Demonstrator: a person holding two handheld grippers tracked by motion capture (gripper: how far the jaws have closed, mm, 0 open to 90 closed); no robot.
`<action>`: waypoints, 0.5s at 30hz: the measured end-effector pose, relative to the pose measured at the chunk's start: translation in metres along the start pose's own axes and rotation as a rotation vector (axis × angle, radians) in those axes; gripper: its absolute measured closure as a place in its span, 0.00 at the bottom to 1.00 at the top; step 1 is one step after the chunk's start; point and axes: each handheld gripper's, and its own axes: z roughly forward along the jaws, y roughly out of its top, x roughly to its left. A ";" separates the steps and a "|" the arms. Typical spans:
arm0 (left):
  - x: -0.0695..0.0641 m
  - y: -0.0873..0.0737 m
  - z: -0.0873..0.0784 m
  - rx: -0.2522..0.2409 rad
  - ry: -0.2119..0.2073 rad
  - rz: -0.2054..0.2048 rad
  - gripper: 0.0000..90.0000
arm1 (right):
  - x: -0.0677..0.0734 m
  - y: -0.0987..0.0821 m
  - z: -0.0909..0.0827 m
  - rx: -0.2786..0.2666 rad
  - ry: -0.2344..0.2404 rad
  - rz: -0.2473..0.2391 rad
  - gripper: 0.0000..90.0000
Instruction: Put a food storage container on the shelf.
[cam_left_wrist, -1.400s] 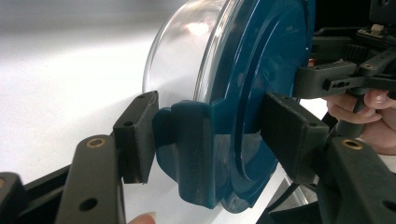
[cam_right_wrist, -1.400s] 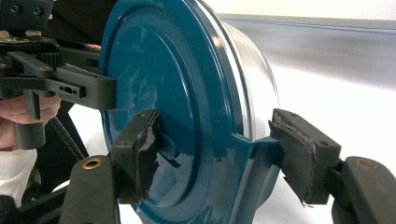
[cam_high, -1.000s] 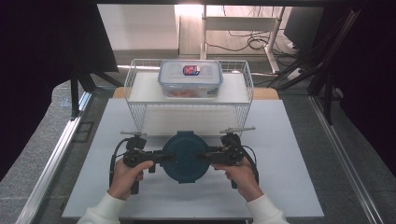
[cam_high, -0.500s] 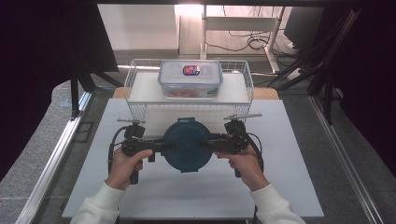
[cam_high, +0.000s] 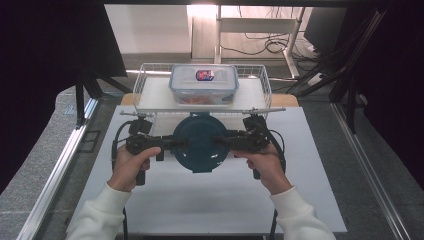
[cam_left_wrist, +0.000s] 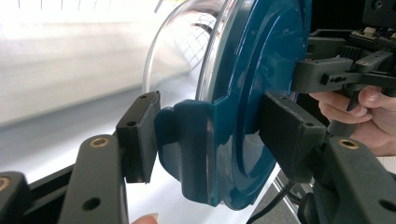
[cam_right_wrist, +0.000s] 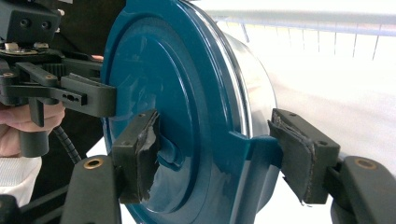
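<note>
While both of my hands are raised over the white table (cam_high: 310, 200), the items stand as follows, each placed relative to the wire basket (cam_high: 265, 85).

Item one: round container with a teal lid (cam_high: 200, 142) and a clear body, held off the table just in front of the basket's near wall, level across my two tools.

Item two: my left gripper (cam_high: 167, 143), clamped on the container's left latch tab; in the left gripper view one pad presses the teal tab (cam_left_wrist: 187, 140) and the other presses the lid face.

Item three: my right gripper (cam_high: 225, 142), clamped on the opposite side of the same container; in the right gripper view its worn pads (cam_right_wrist: 140, 154) sit on the lid face and on the tab at the rim.

Item four: rectangular clear box with a grey-blue lid (cam_high: 203, 82), resting inside the basket, well behind the round container.

Item five: my sleeves, white, nearest me and farthest from the basket.
</note>
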 end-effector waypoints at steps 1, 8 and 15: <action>-0.001 0.003 -0.001 -0.002 0.001 0.003 0.44 | 0.001 0.003 -0.001 -0.002 0.000 0.001 0.38; -0.009 0.022 -0.013 -0.020 -0.011 0.010 0.44 | 0.011 0.025 -0.010 -0.017 -0.010 -0.019 0.38; -0.017 0.040 -0.025 -0.032 -0.002 0.030 0.44 | 0.019 0.046 -0.016 -0.029 -0.010 -0.036 0.38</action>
